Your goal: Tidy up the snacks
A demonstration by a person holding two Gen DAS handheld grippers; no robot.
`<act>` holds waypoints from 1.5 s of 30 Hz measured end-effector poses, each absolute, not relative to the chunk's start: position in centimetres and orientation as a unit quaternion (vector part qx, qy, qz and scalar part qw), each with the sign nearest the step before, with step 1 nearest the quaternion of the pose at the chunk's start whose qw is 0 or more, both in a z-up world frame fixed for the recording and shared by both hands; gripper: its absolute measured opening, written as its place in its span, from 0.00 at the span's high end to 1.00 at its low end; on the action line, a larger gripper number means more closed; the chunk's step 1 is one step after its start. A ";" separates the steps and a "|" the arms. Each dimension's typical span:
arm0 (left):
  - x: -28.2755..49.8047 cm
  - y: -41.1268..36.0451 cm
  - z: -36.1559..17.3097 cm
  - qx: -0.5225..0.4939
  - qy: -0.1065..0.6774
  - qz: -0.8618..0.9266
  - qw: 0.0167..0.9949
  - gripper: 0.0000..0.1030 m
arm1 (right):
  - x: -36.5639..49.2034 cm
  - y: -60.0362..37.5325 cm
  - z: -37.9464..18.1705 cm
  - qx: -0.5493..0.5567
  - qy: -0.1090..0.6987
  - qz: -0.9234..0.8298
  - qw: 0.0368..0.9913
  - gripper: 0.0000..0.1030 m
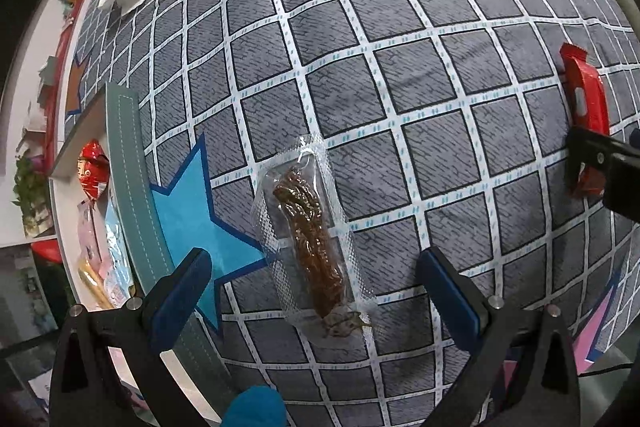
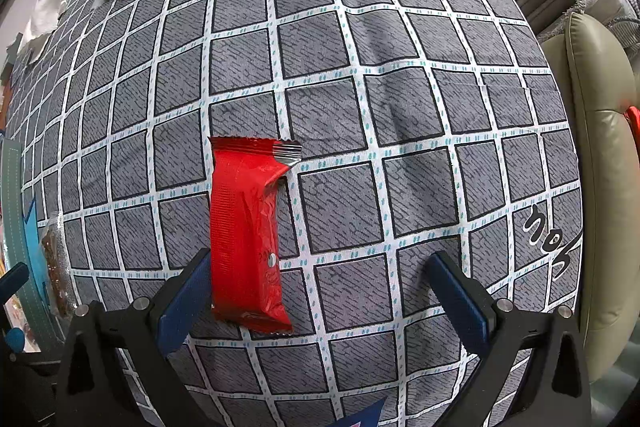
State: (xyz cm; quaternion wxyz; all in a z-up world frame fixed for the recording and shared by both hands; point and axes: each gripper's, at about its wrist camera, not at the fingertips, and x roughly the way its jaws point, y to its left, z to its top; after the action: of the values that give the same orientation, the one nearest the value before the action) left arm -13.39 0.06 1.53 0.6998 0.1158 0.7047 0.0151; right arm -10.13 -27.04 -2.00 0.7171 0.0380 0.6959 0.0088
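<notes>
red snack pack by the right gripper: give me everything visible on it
The red snack pack is a glossy foil-like flow wrap, long and narrow, with crimped, serrated end seals; the far seal has a silvery corner. It looks sealed and slightly wrinkled, lying flat on the checked cloth. It lies between the open fingers of the right gripper, close beside the left finger; contact unclear.

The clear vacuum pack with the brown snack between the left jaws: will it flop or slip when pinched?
The vacuum pack probably stays fairly stiff, since the film clings tightly around a solid brown strip. Its glossy, embossed margins look thin and may slip or buckle. Lying flat on the checked cloth, it seems unlikely to roll.
</notes>
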 end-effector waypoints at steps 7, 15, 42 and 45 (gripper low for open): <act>-13.5 -0.1 1.6 0.116 0.705 0.017 0.700 0.00 | -10.1 -27.0 -2.0 0.038 0.696 0.009 0.717 0.00; -13.7 -0.4 1.6 0.113 0.705 0.019 0.700 0.00 | -10.1 -27.1 -2.0 0.038 0.696 0.009 0.717 0.00; -13.6 0.0 1.2 0.087 0.709 0.018 0.699 0.00 | -10.2 -27.1 -2.0 0.038 0.695 0.010 0.718 0.00; -13.7 0.6 1.0 0.073 0.712 0.018 0.698 0.00 | -10.2 -27.1 -2.0 0.039 0.695 0.010 0.718 0.00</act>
State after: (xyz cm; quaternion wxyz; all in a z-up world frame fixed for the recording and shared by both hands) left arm -13.73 0.64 1.02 0.6983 0.0729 0.7119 0.0177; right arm -10.19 -27.09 -2.00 0.7179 0.0386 0.6950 0.0099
